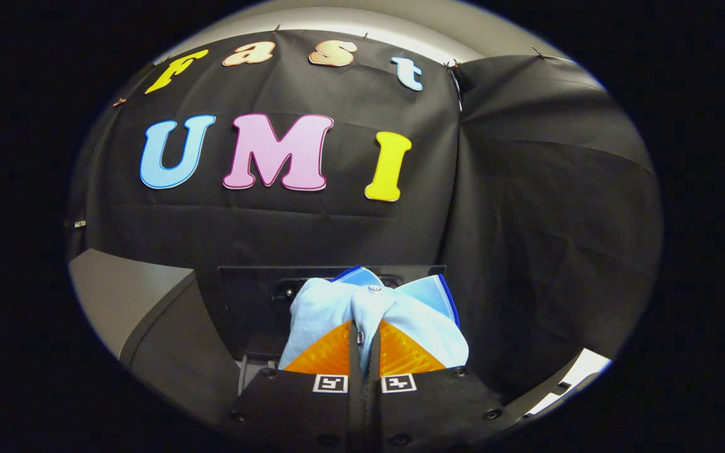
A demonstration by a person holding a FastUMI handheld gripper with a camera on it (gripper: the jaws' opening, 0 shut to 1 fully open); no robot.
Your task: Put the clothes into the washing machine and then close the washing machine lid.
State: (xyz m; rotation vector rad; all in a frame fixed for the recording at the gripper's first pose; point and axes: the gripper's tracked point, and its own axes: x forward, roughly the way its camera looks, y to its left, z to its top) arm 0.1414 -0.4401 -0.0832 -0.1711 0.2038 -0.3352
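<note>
Between the fingers, nearest of all, a fold of the light blue shirt (369, 311) is pinched: the gripper (365, 340) is closed tight on the cloth, both fingers pressing a thin seam of it so that almost no gap shows between them. A small button sits just above the pinch, and the rest of the garment bunches out to either side, with a darker blue edge showing at its top and right. Holding it by one gathered fold like this probably keeps the bulk hanging free, so it can be carried over and lowered through an opening.

Just beyond the shirt stands a dark upright panel (255, 302), which I judge to be the raised lid of the washing machine; the drum opening itself I cannot make out from here. To the left, a grey slanted surface (123, 283) rises beside it, likely part of the machine's body or a neighbouring unit. To the right, a pale ledge (583, 371) shows low down.

Farthest back hangs the black cloth wall (526, 220). Nothing lies between shirt and panel, though the hanging cloth could catch on the rim.
</note>
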